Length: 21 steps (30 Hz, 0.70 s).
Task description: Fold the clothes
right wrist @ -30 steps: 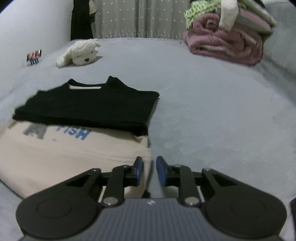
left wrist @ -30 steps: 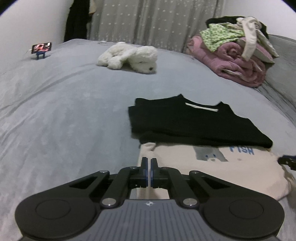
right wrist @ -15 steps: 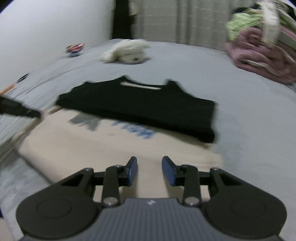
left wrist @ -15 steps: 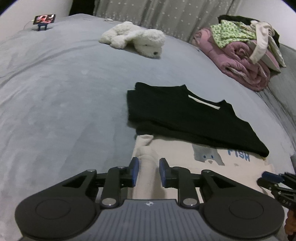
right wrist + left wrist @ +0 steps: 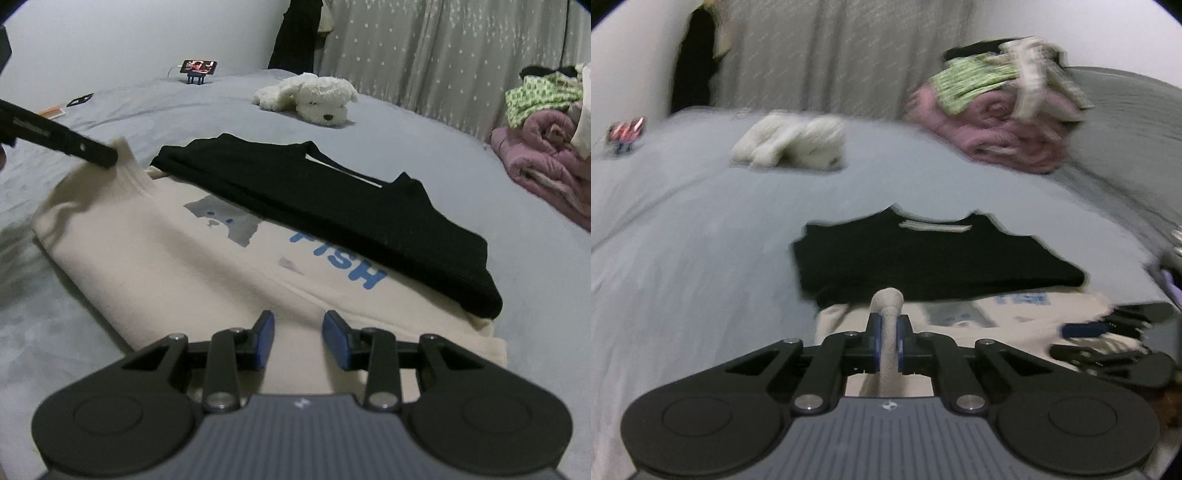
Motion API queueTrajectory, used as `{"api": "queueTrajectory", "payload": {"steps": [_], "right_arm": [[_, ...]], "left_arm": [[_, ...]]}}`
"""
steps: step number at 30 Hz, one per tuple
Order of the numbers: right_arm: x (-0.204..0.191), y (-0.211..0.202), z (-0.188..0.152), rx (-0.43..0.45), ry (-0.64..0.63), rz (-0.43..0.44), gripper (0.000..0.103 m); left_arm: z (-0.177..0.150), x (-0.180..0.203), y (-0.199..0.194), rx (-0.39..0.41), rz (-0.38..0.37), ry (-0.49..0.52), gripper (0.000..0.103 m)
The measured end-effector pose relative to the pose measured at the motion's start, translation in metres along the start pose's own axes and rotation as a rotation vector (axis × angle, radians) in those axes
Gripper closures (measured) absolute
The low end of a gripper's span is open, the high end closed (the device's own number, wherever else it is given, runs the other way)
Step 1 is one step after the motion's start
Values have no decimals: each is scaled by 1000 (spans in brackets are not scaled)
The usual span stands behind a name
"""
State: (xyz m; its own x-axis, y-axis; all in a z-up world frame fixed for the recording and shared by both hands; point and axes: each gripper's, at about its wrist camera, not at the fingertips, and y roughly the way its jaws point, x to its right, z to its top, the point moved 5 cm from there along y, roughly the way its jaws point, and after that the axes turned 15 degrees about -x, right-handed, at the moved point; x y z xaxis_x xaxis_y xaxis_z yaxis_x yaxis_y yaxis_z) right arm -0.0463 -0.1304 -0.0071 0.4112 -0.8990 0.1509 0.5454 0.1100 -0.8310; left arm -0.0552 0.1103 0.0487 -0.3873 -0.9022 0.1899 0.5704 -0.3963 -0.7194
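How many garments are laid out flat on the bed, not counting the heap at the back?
2. The black top lies farther back, overlapping the far edge of the cream FISH sweatshirt, whose corner the left gripper pinches. Others may be hidden underneath.

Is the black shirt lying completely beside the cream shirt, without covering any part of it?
No. In the right wrist view, the black shirt overlaps the far part of the cream shirt, partly hiding its blue print.

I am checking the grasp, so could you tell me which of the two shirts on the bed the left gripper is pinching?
The cream shirt with the blue FISH print: the left gripper pinches its corner. The black shirt lies untouched across it.
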Motion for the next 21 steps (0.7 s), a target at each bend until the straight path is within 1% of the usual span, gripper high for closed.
{"api": "queueTrajectory", "payload": {"steps": [5,8,11,13,16,17,19,21], "right_arm": [[-3,-2,-3,26,-25,-15,70],[-4,-1,-5,32,-36,-18,70],[-3,0,-6,36,-35,-15,69],[-4,0,-6,41,-40,-18,69],[-4,0,-7,44,-43,-22,69],[-4,0,-7,44,-44,-24,69],[-5,0,-6,45,-45,-29,67],[-4,1,-6,45,-44,-35,64]], "left_arm": [[-14,31,-31,80,-174,217,96],[-22,46,-47,103,-255,312,96],[-30,56,-60,124,-309,394,98],[-33,58,-67,137,-329,425,98],[-32,57,-73,163,-328,425,98],[-29,53,-71,164,-306,403,98],[-22,44,-63,145,-238,338,98],[-14,33,-48,97,-152,267,98]]}}
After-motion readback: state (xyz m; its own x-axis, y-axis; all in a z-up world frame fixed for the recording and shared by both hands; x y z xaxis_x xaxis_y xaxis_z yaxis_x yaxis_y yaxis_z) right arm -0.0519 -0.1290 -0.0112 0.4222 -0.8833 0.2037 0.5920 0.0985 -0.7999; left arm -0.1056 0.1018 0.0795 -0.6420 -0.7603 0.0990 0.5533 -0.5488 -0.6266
